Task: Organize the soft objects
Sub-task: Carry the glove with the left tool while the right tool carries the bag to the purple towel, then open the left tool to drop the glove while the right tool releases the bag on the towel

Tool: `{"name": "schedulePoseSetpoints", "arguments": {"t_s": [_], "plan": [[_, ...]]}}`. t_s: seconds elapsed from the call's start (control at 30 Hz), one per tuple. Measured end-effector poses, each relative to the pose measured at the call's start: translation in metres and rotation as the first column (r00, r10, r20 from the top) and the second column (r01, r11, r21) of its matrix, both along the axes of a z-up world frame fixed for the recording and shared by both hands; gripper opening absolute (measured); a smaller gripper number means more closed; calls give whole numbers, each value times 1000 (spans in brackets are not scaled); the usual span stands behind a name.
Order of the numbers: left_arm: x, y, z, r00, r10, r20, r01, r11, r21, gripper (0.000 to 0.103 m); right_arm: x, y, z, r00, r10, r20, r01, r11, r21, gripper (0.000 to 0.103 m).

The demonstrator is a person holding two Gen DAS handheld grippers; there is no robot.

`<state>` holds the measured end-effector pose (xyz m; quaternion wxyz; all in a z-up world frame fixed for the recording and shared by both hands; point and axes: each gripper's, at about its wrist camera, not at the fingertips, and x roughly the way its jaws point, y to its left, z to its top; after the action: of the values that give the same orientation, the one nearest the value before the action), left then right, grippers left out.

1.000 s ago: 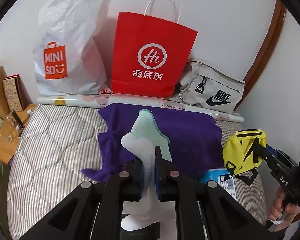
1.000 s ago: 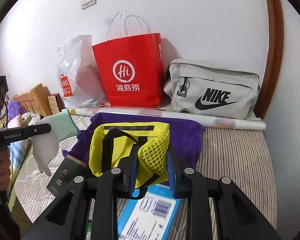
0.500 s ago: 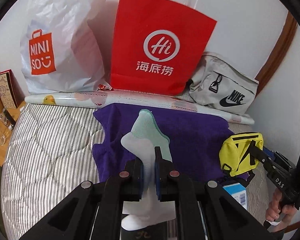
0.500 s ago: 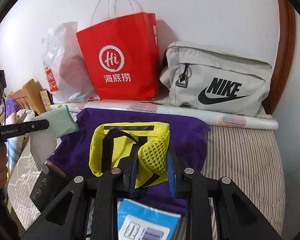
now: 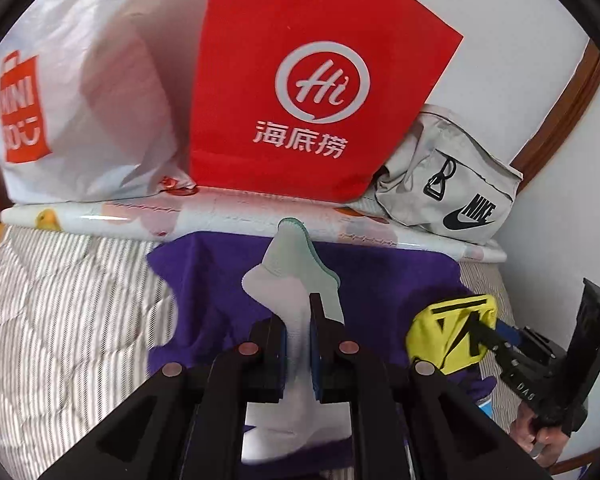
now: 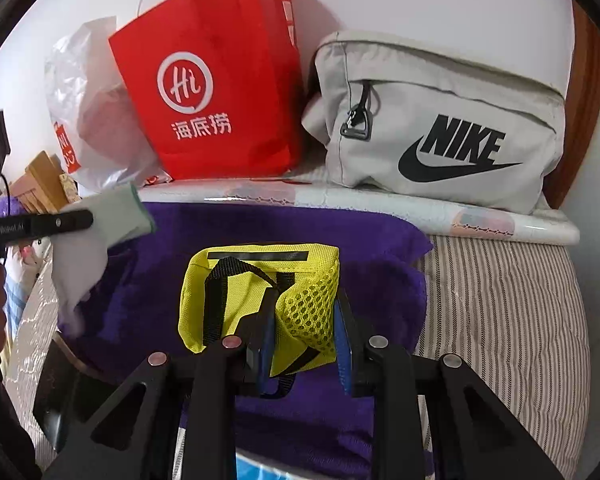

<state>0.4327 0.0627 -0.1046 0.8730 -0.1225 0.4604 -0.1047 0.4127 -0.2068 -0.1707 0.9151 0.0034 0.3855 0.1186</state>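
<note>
striped bed [image 6: 500, 300] with one purple towel [image 6: 260, 232], three bags behind; left gripper [image 5: 298, 320] clamps one white sock [image 5: 288, 280], right gripper [image 6: 304, 320] clamps one yellow mesh pouch [image 6: 260, 272].

At six o'clock we are losing the sock's [image 5: 296, 340] toe behind our fingers [image 5: 268, 360]; the red bag's [image 5: 312, 92] handles are running off at twelve.

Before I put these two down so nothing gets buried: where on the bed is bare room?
Free: the striped mattress right of the purple towel, below the grey Nike bag; also the stripes left of the towel. Crowded: the wall side, with the white plastic bag and red paper bag.
</note>
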Motion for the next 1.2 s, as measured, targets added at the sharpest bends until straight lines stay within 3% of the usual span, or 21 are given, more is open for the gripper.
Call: {"name": "schedulePoseSetpoints", "arguments": {"t_s": [0.37, 0.87, 0.93, 1.0, 1.07, 1.2], "plan": [[13, -1, -51, 994, 13, -107, -10, 1000, 27, 10, 16, -2, -27, 998, 2, -67, -3, 1000, -7, 26], [14, -3, -62, 989, 17, -149, -7, 998, 70, 15, 23, -1, -35, 994, -4, -112, 2, 1000, -22, 29], [13, -2, -61, 988, 18, -154, -7, 997, 71, 31, 23, -2, -33, 994, -10, -113, 8, 1000, -24, 32], [9, -2, -56, 989, 23, -146, -11, 997, 82, 45, 20, -1, -31, 994, -7, -109, 5, 1000, -24, 50], [3, -1, -49, 992, 23, -123, -12, 996, 93, 47, 14, -1, -25, 997, -3, -75, 1, 1000, -31, 64], [-9, 1, -36, 995, 25, -101, -16, 996, 89, 47, 2, -7, -12, 999, -20, -31, 19, 999, -34, 66]]}}
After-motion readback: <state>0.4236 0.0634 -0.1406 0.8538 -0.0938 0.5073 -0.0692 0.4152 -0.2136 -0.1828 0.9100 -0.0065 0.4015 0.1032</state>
